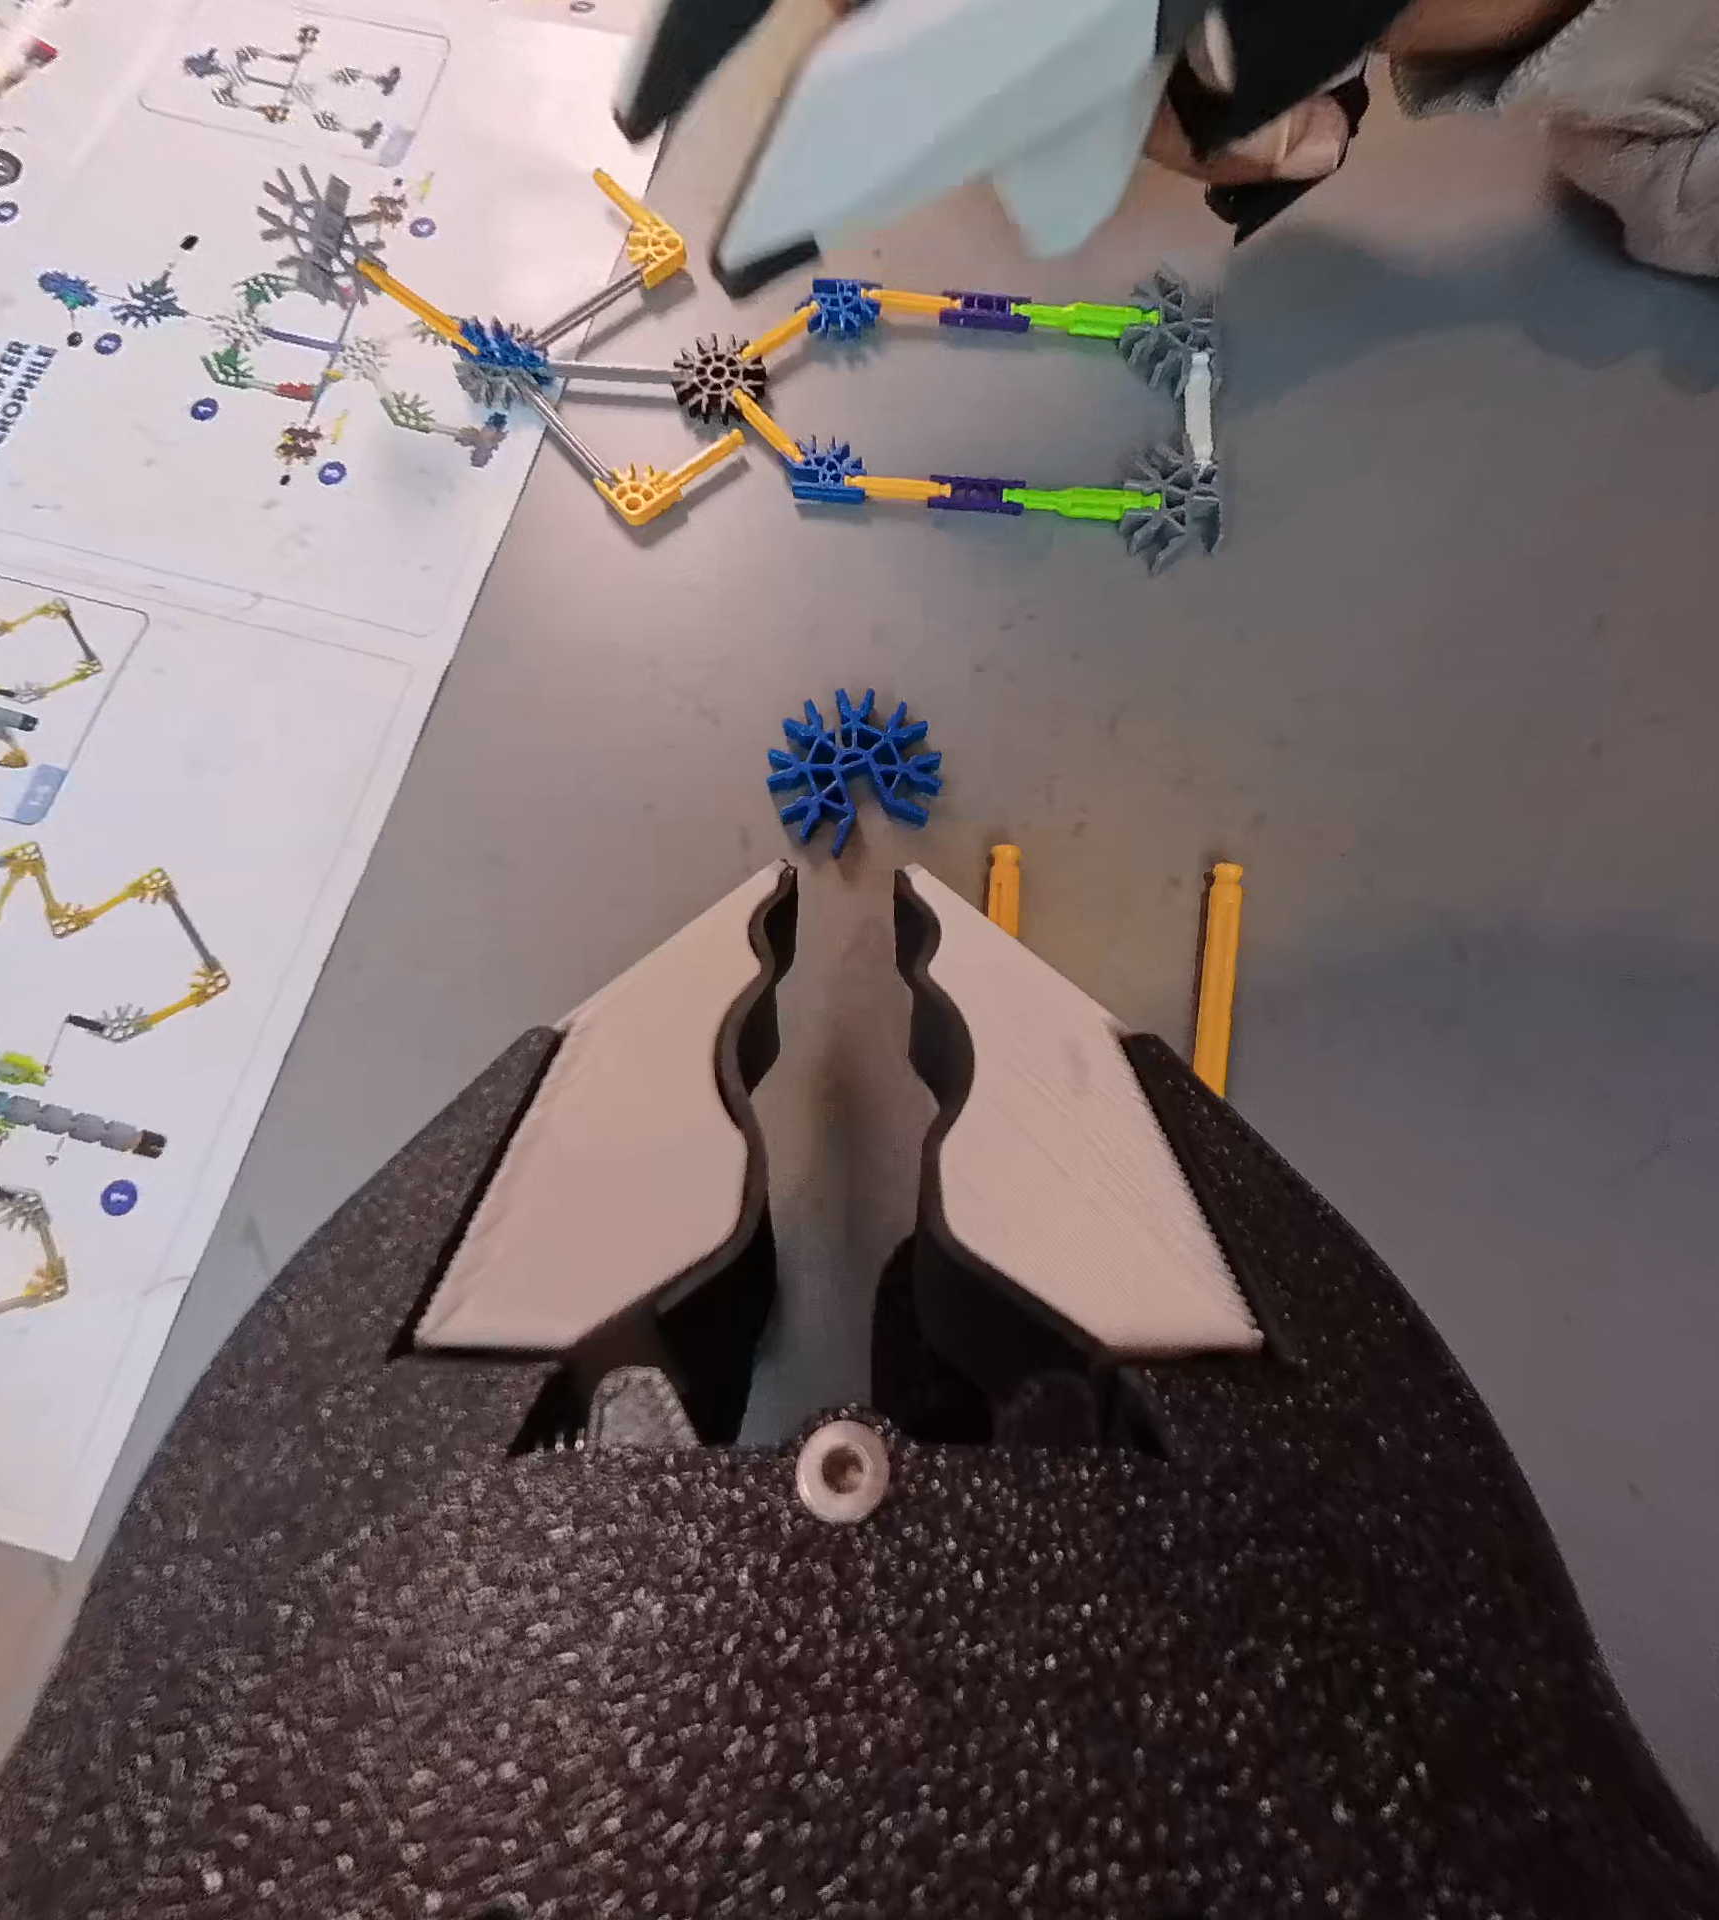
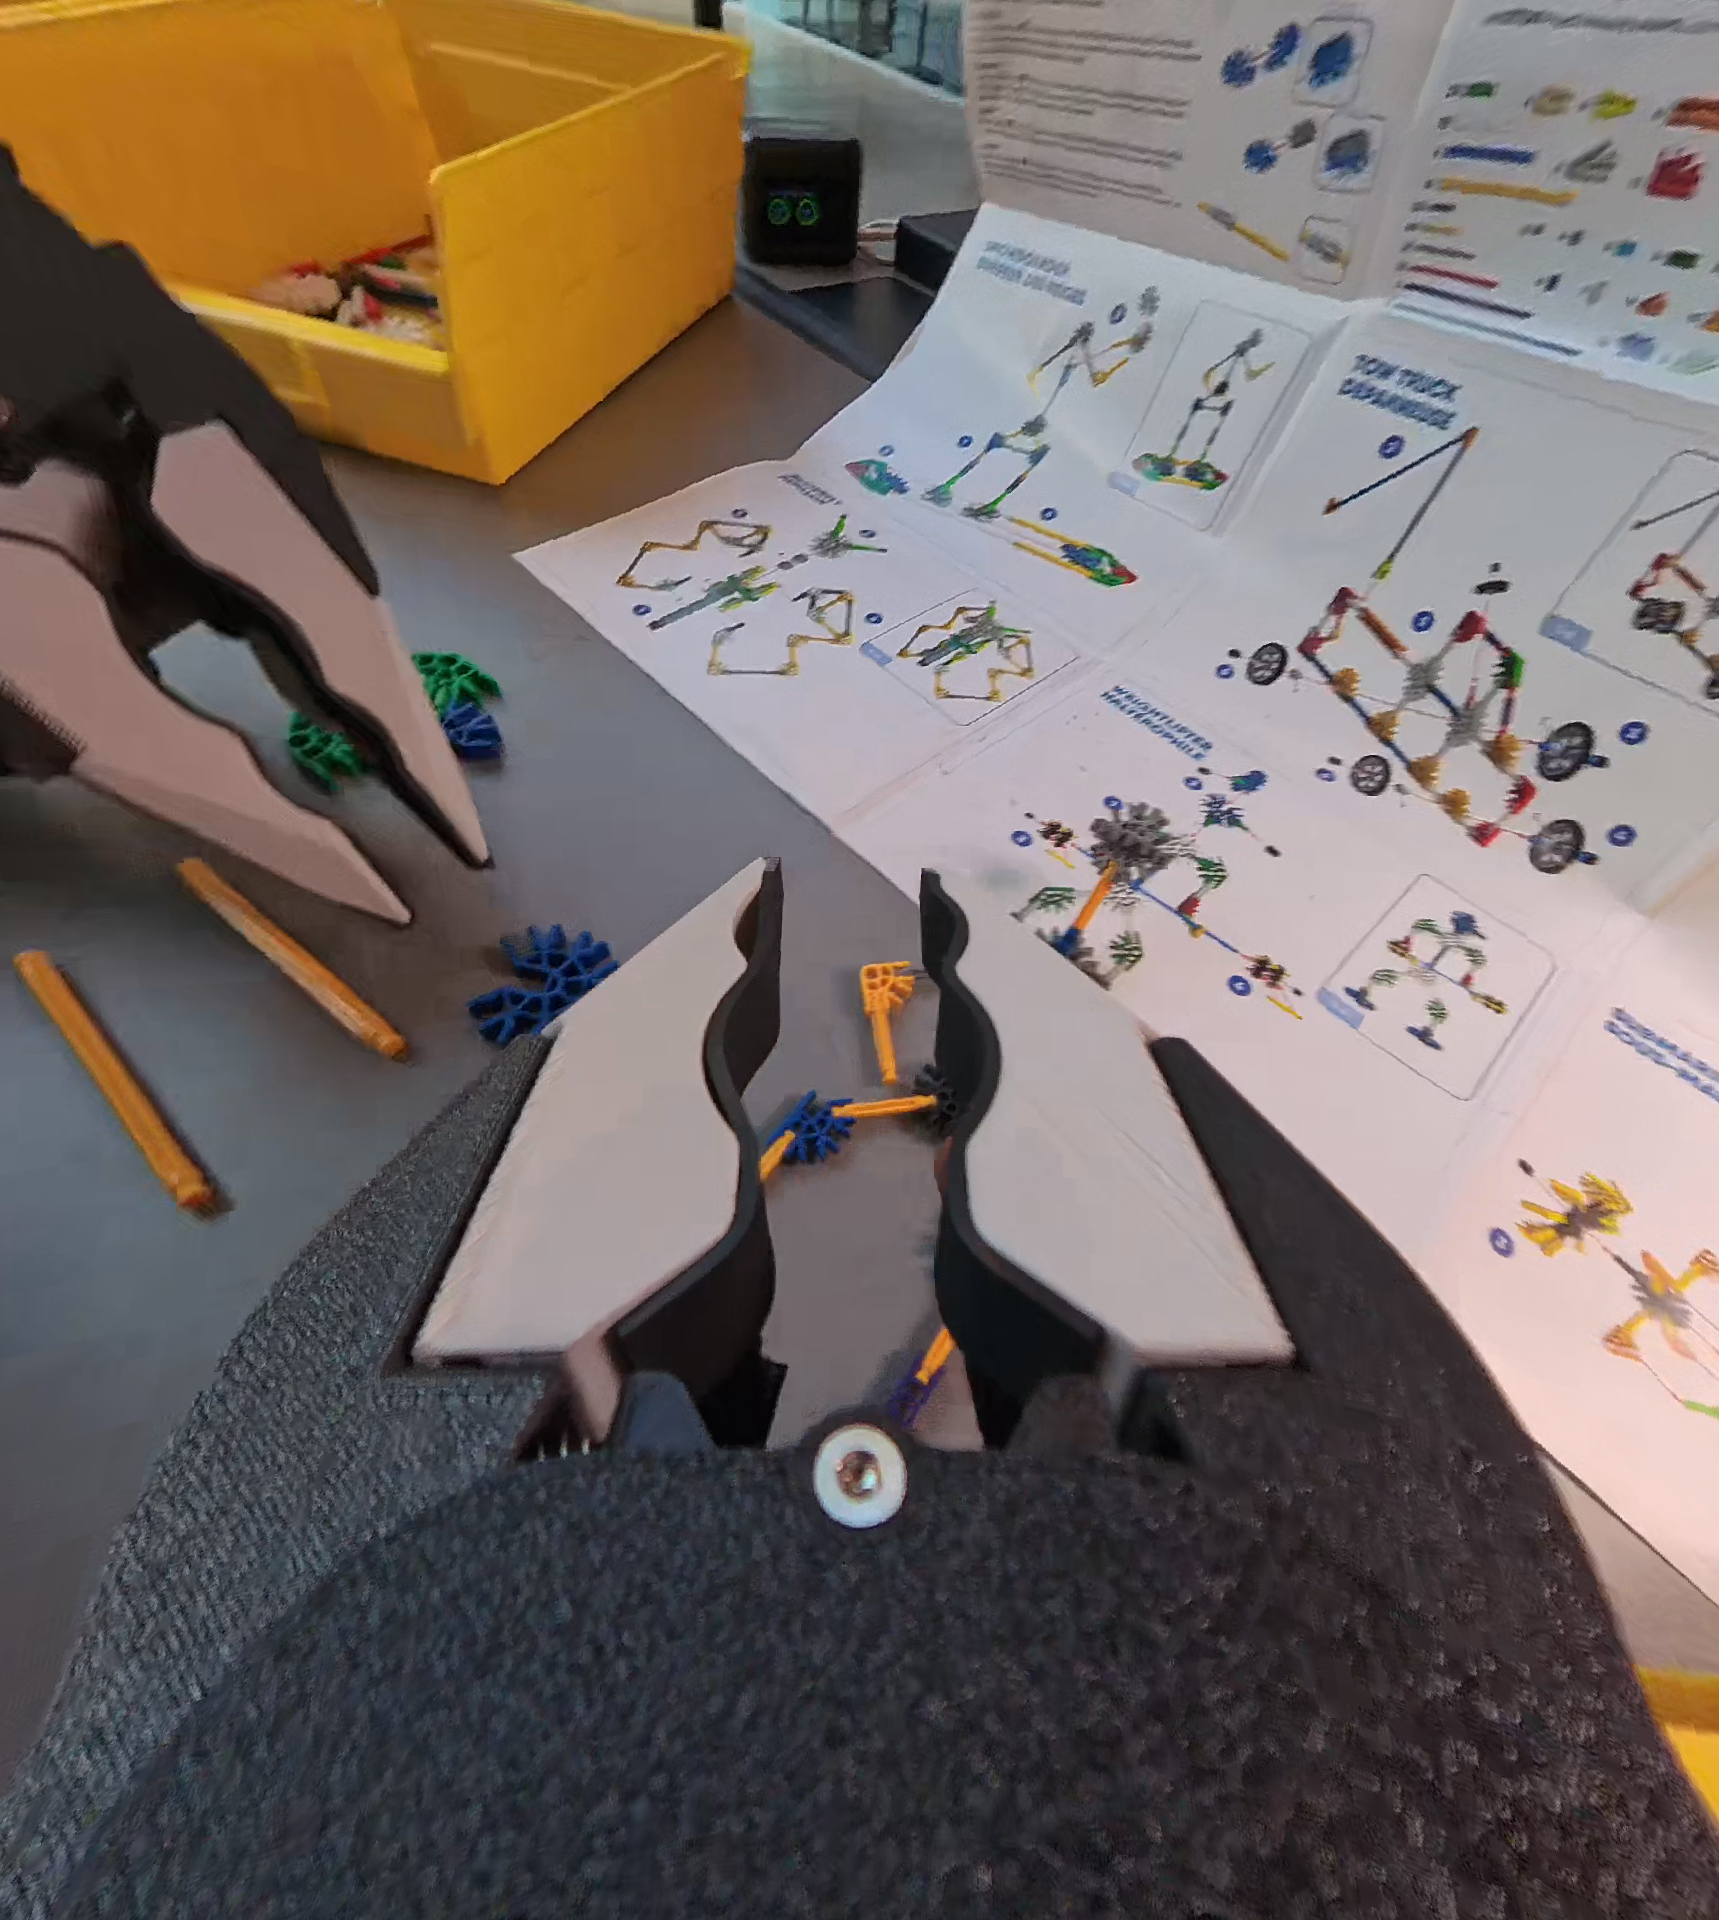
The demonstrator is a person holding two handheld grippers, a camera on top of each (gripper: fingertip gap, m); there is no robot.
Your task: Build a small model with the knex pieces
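Note:
My left gripper point(image 1: 844, 873) is open and empty, its tips just short of a loose blue snowflake connector point(image 1: 855, 769) on the grey table. Two yellow rods point(image 1: 1003, 904) point(image 1: 1219, 977) lie to its right. A built rod-and-connector figure point(image 1: 720, 376) lies farther ahead. My right gripper point(image 2: 850, 873) is open and empty, held above that figure point(image 2: 813, 1127), part of which shows between its fingers. It also shows blurred at the top of the left wrist view point(image 1: 886, 125). The right wrist view shows the left gripper point(image 2: 439, 888) over the blue connector point(image 2: 543, 982) and rods point(image 2: 289, 956).
A printed instruction sheet point(image 1: 159, 727) covers the table's left; it also shows in the right wrist view point(image 2: 1250, 675). A yellow parts bin point(image 2: 522, 260) stands behind, a small black device point(image 2: 801, 197) beside it. Green and blue connectors point(image 2: 325, 743) lie near the bin. A sleeved hand point(image 1: 1665, 135) is at top right. The grippers' ends are close to 12 centimeters from one another.

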